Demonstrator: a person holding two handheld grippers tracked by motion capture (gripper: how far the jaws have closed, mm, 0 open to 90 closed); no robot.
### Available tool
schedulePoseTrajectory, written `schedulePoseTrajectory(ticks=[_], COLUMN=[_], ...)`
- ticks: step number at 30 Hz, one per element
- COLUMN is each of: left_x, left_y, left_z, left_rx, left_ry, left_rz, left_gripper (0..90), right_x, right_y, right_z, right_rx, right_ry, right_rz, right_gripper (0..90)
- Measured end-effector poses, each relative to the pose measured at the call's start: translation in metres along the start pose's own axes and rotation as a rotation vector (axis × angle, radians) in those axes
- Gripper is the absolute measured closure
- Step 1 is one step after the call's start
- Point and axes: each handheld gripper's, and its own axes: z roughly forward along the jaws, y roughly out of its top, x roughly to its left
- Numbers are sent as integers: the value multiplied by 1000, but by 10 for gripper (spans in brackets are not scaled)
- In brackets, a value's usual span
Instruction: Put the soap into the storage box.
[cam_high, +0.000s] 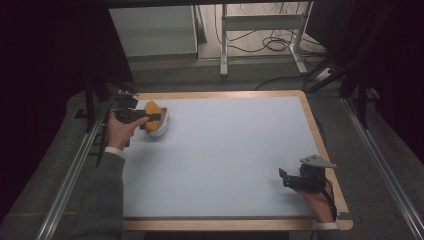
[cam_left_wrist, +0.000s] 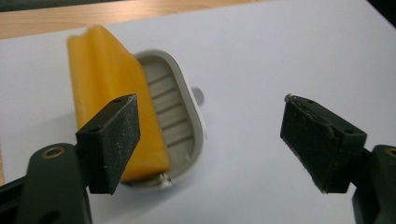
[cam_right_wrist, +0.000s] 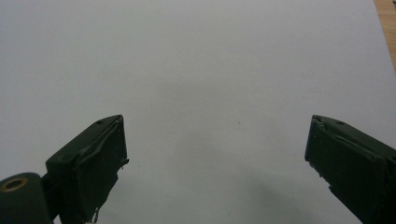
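Left gripper (cam_high: 156, 116), high view, hovers at the table's far left corner with its jaws spread wide and nothing between them. Just beyond them lies a yellow block (cam_left_wrist: 109, 98), apparently a bar of soap, resting tilted in a white ribbed soap dish (cam_left_wrist: 180, 116); the block leans on the dish's near side and leaves the ribs uncovered on the other. One pad (cam_left_wrist: 112, 140) stands in front of the block without pressing it. The step in hand reads as a release, the block already set in the dish. The next move calls for drawing the open jaws clear without nudging block or dish. Right gripper (cam_high: 292, 179) rests near the table's (cam_high: 225, 150) right edge, well apart, jaws likewise spread over bare white surface. Nothing stands in the way on the tabletop; the wooden border (cam_high: 220, 94) runs close behind the dish.
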Motion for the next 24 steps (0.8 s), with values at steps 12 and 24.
schedulePoseTrajectory(ticks=[12,24], left_x=[-30,-47], left_y=[-51,-111], left_z=[-18,-34], left_rx=[-49,-93], left_ry=[-80,-85], left_rz=[104,134], left_gripper=[234,246], right_x=[0,0], right_y=[1,1], right_z=[-1,-1], right_rx=[-6,-5], right_ry=[3,8], right_rz=[-1,-4], right_gripper=[56,56])
